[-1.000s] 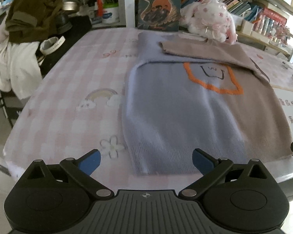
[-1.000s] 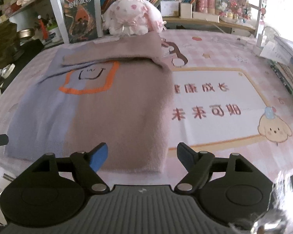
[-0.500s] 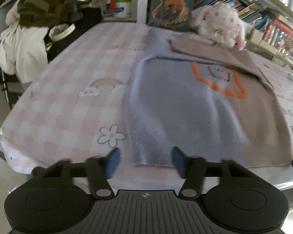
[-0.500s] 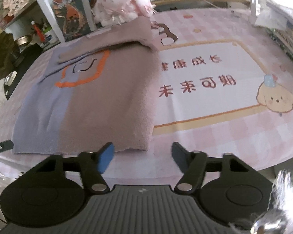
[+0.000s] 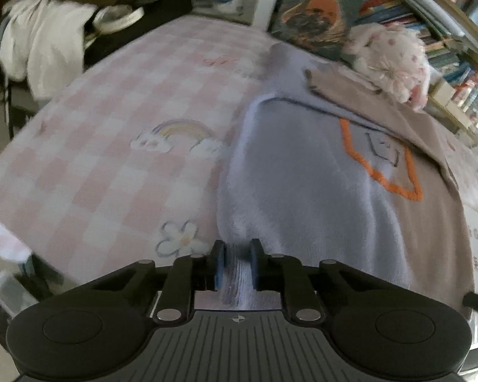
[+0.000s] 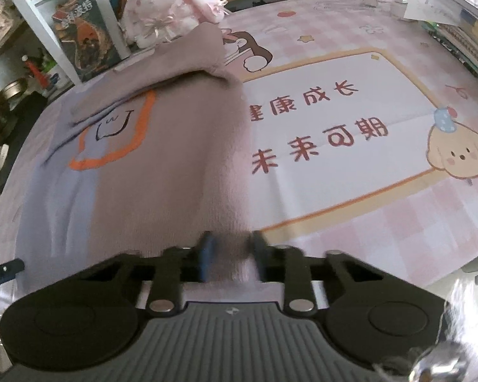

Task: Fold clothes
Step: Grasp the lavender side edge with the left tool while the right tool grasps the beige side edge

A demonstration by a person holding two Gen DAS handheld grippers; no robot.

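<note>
Left wrist: pink checked tablecloth [image 5: 89,172], sweater [image 5: 302,197], bookshelf [image 5: 446,63] behind

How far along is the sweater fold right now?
Done: both sleeves already lie folded across the sweater. In hand: left gripper and right gripper are closing on the hem corners. Left: carrying the hem up toward the collar.

The sweater [image 5: 302,197] in front of the claw is light purple on one half and brown on the other, with an orange outline and a small black face. The tablecloth [image 5: 105,159] has pink and white squares, a rainbow and a white flower.
</note>
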